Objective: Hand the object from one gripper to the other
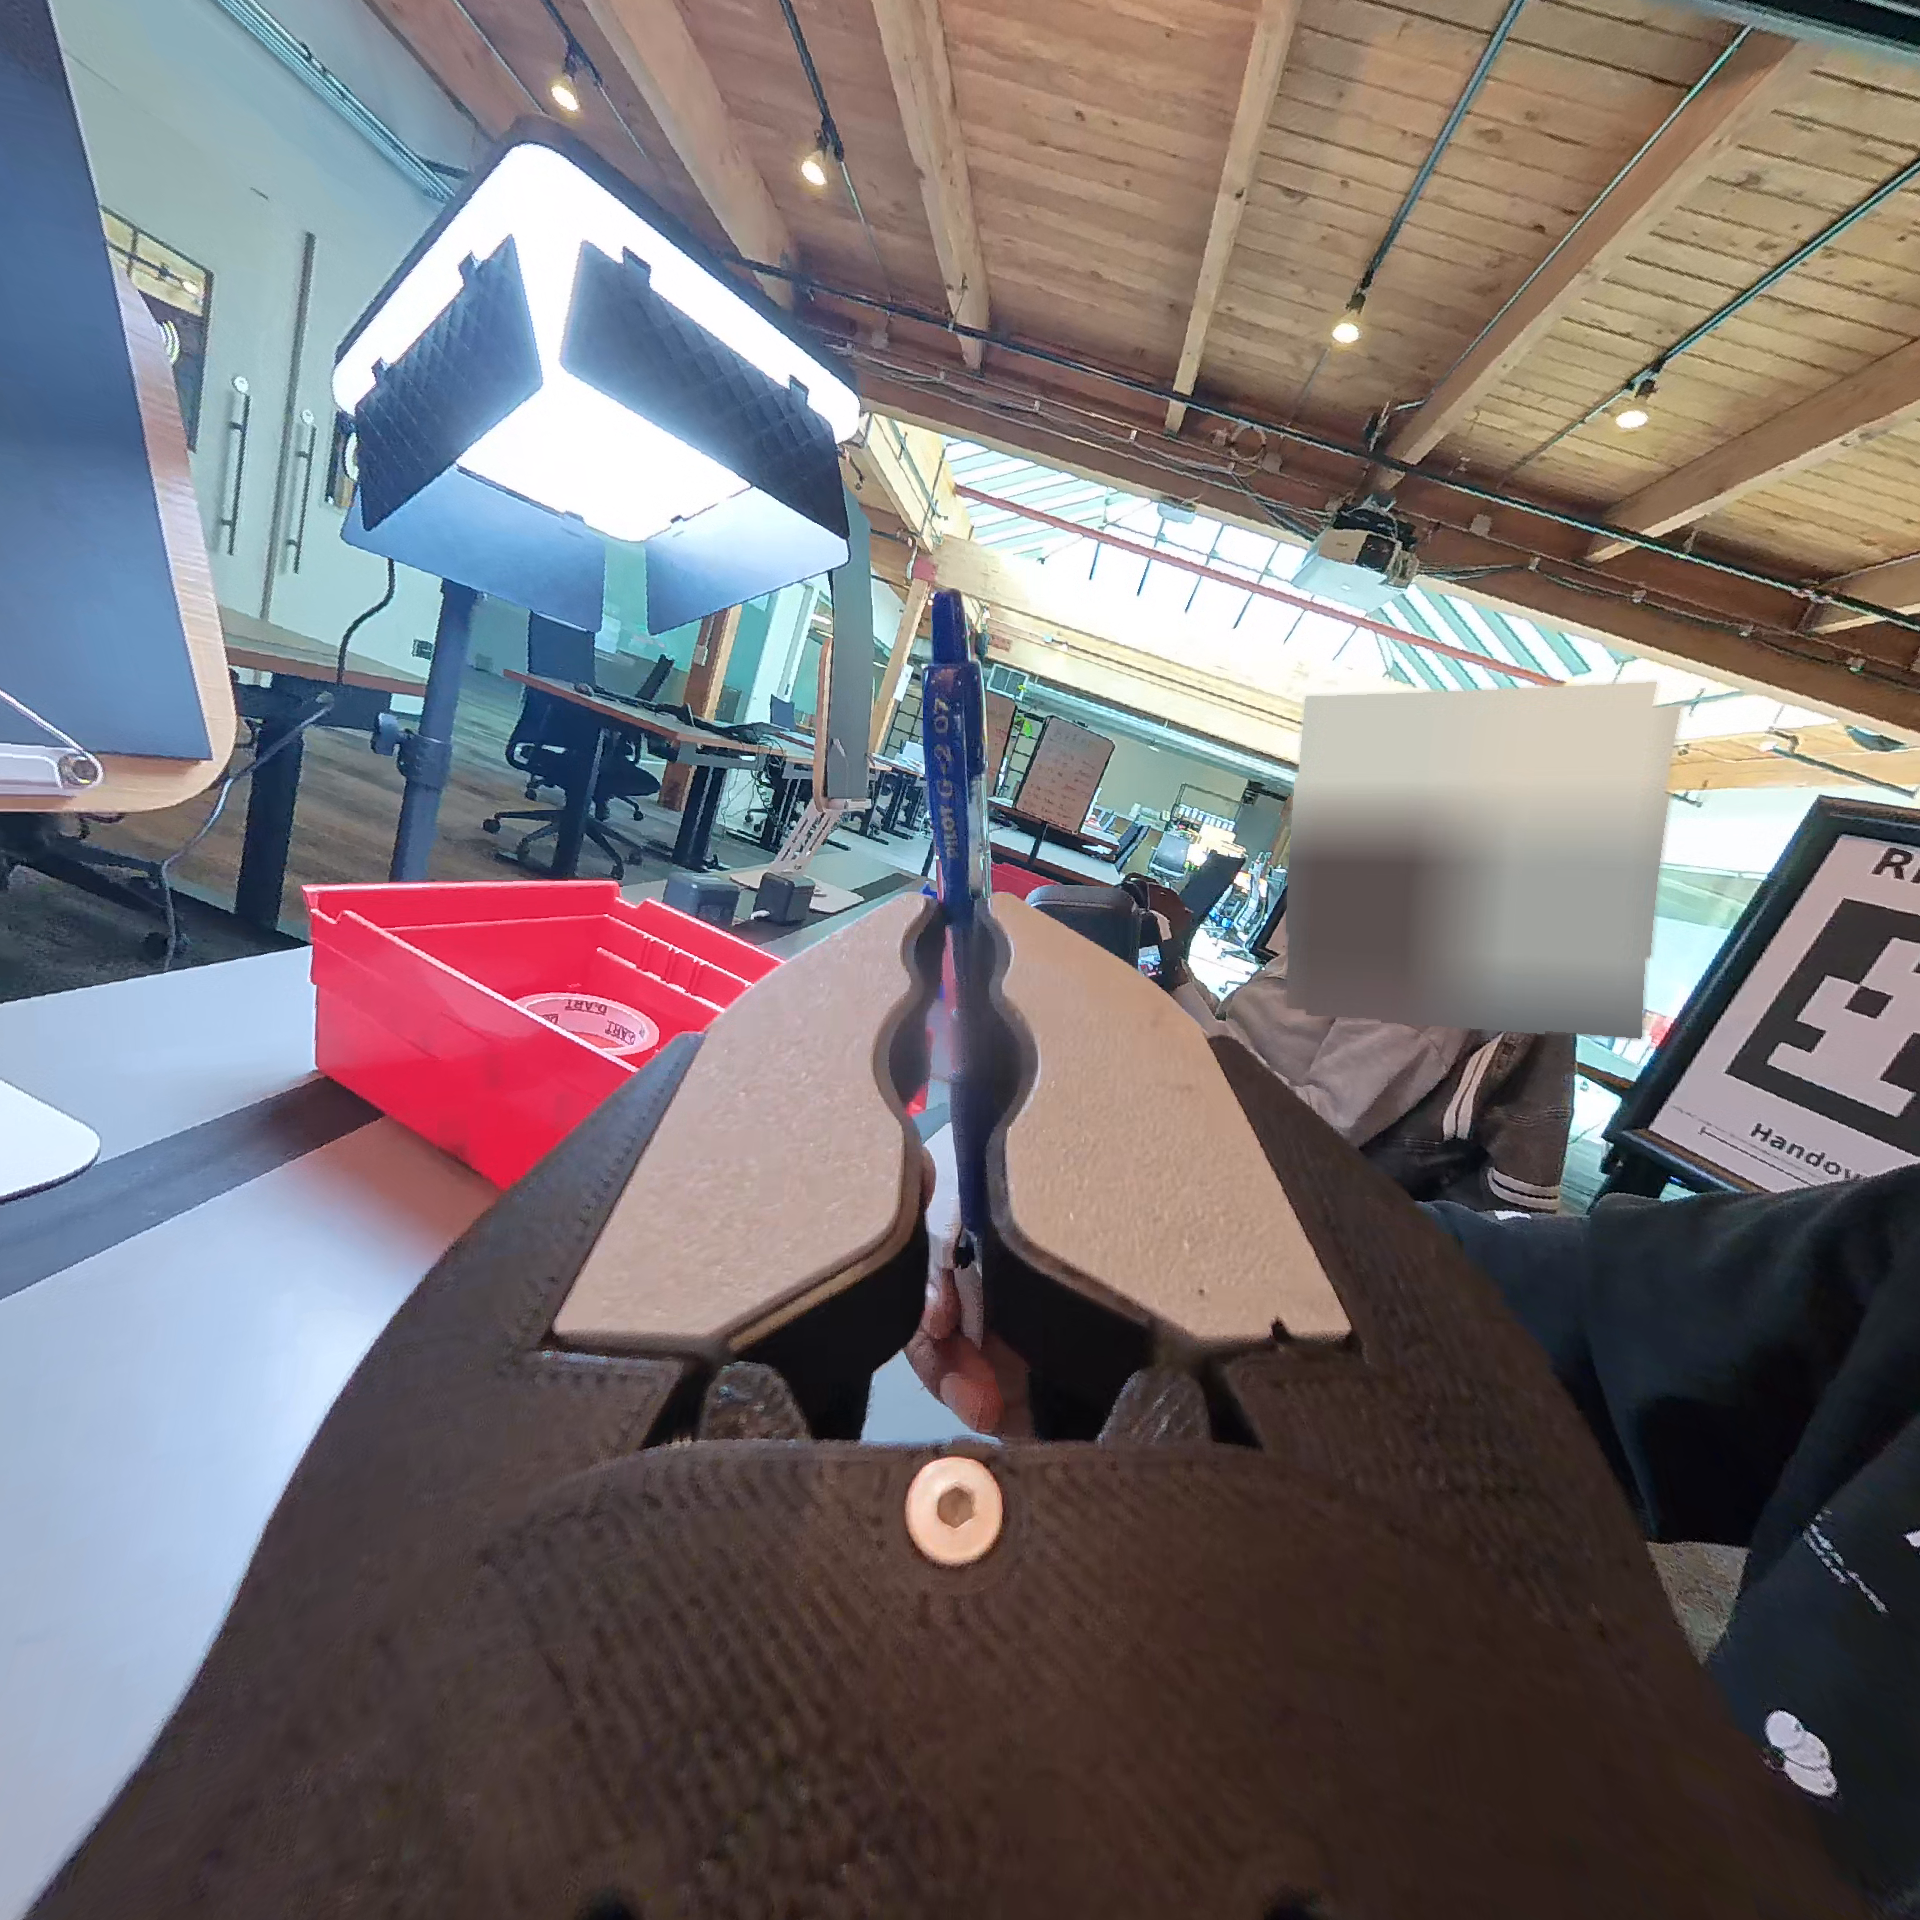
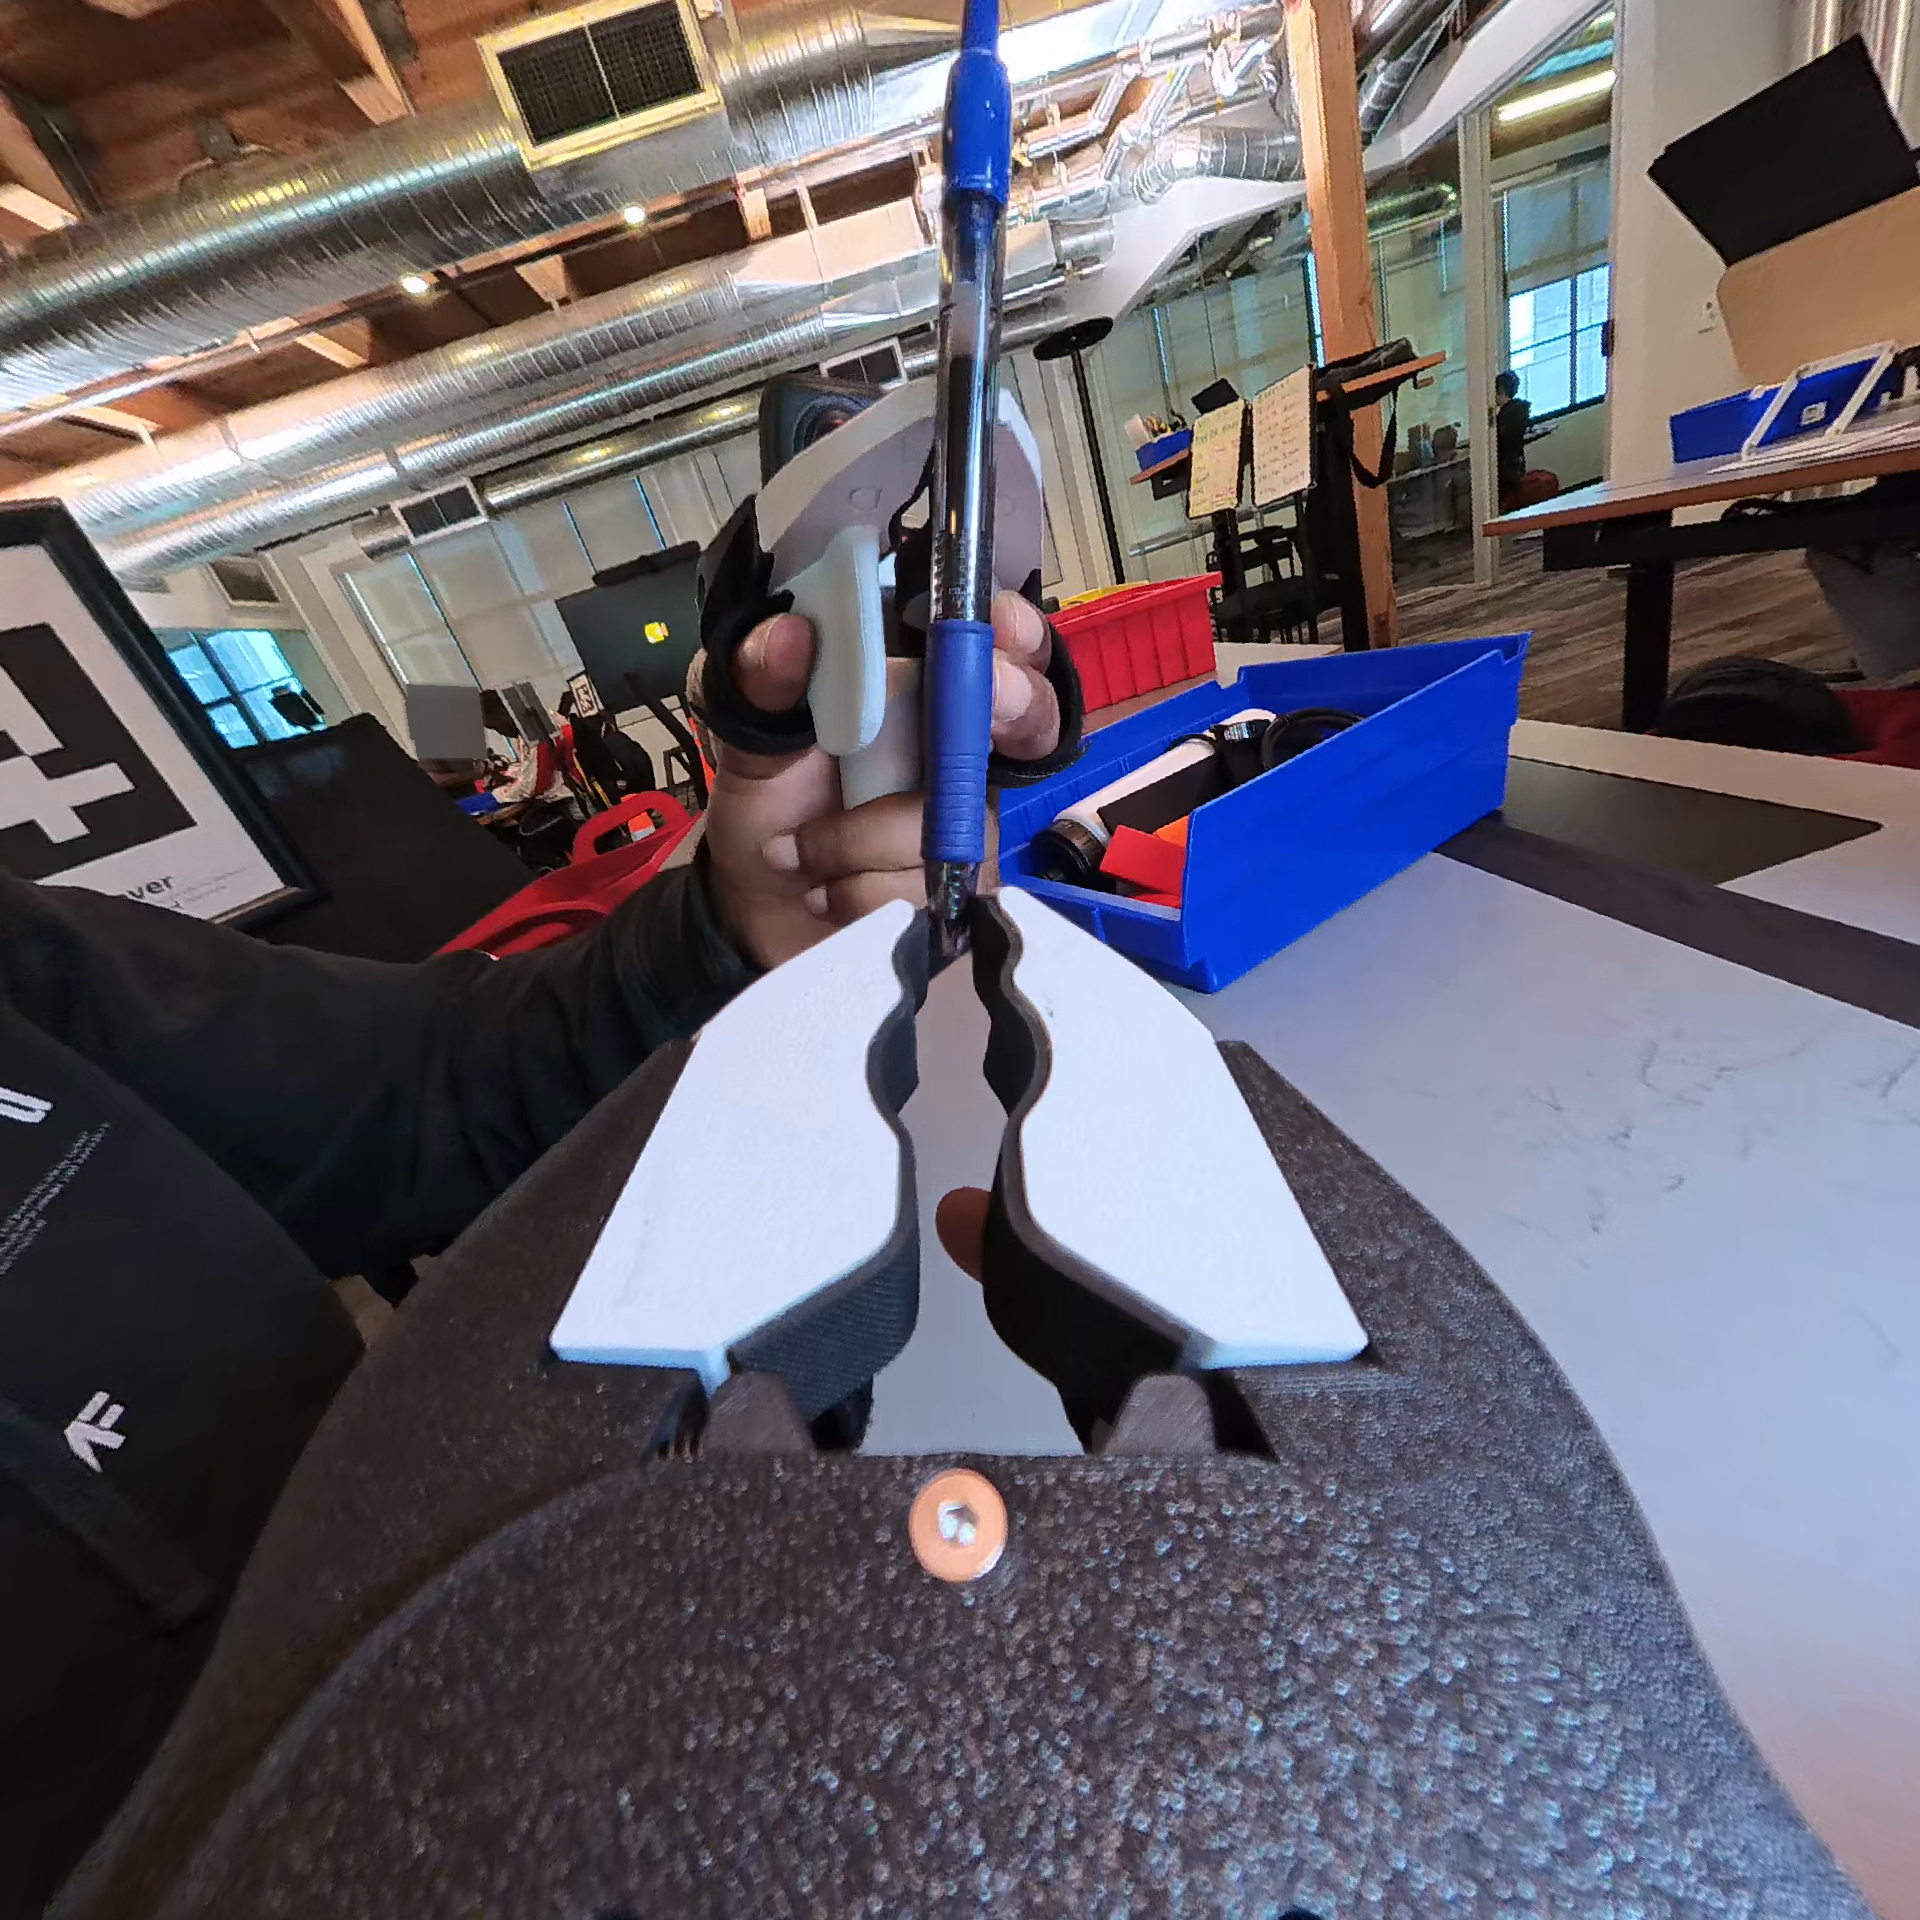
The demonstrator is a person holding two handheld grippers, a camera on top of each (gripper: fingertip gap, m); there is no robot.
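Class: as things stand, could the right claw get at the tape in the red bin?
Probably not: the right claw is shut on the pen, and the red bin with the tape doesn't show in its view.

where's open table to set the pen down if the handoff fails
Bare white tabletop lies right of the right gripper, in front of the blue bin. More bare table lies in front of the red bin. Both bins hold items.

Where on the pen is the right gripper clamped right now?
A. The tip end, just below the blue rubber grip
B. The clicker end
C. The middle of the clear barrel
A: the right gripper pinches the pen at its fingertips just under the blue rubber grip, with the barrel rising above it.
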